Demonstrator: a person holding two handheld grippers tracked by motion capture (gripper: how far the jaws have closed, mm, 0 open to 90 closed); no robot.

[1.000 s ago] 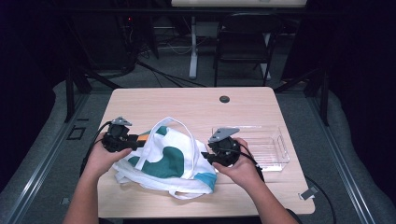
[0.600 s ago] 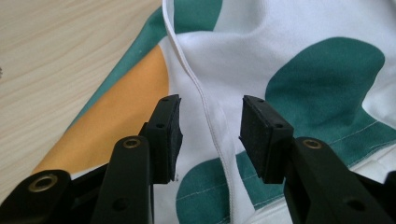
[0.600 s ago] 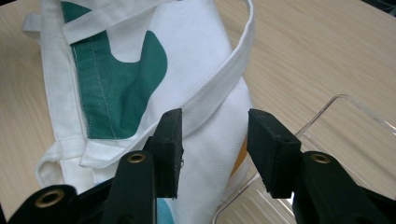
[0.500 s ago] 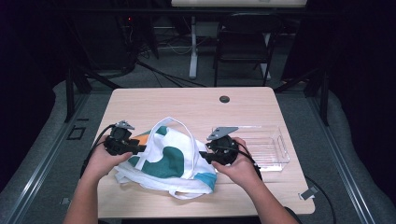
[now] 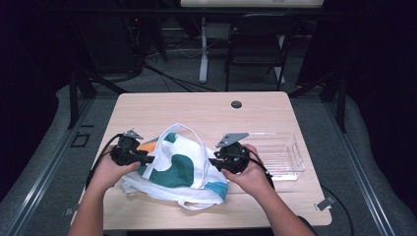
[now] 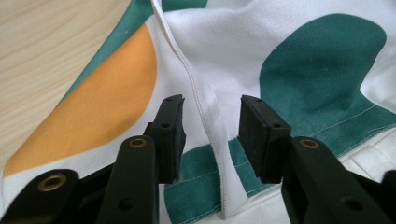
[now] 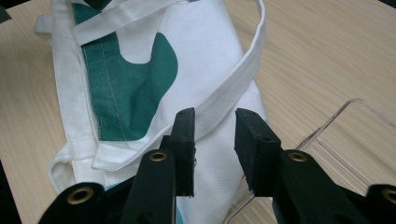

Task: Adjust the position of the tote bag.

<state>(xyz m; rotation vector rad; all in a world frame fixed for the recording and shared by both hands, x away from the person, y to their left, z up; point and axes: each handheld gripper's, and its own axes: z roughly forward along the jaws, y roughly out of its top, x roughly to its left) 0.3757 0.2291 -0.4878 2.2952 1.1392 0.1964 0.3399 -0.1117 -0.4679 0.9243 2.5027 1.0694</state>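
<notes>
Between the jaws of the left gripper [image 6: 210, 135] a raised white seam fold of the tote bag [image 5: 179, 167] is seen, with clear gaps to both pads; the jaws have just been closing but are still spread, nothing pinched yet. Just ahead of that claw lie the bag's orange patch [image 6: 102, 107], to its left, and a green patch [image 6: 317, 70], to its right. At the right gripper [image 7: 215, 140] the same is noted: the jaws have just been closing, faster than the left pair, with the white handle strap [image 7: 233, 88] running across right in front of and slightly between the pads; no pressing contact is visible, so it is read as spread, not pinching. Compared with a second ago, the left claw has been shifted slightly toward the bag's left edge, while the right claw has been kept where it was at the bag's right edge. Judged from that, a two-point grab on the bag is being set up, probably to lift or open it. Beyond the right claw, to its right, a clear plastic tray [image 5: 290, 152] is seen, just beside the bag on the wooden table [image 5: 206, 108]. Grips should be confirmed before any lift.
</notes>
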